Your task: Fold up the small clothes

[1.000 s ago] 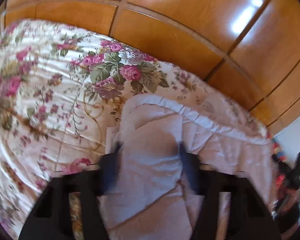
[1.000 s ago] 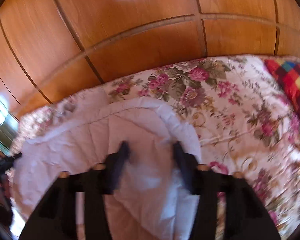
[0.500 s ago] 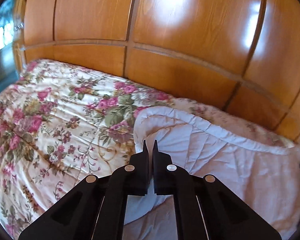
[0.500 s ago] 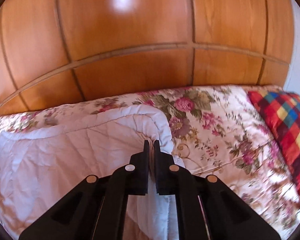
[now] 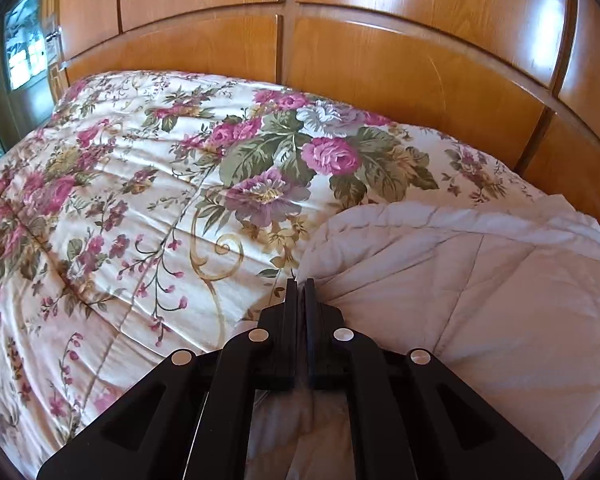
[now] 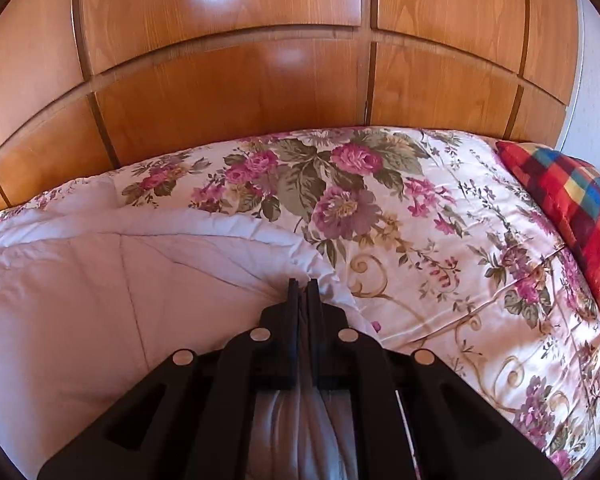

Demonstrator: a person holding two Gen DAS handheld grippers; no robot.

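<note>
One white quilted cloth (image 5: 480, 300), puffy, creased, piped edge, folded back on the floral bedspread (image 5: 140, 200). My left gripper (image 5: 299, 286) pinches its left corner, fingers pressed together on fabric; my right gripper (image 6: 303, 286) pinches the right corner likewise. One plaid pillow (image 6: 572, 208) right of the cloth; wooden panels (image 6: 240, 80) behind.

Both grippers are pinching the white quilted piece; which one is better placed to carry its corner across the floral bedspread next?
Probably left. The left gripper and right gripper each clamp a corner of the white quilted piece, but a plaid pillow crowds the floral bedspread on the right.
</note>
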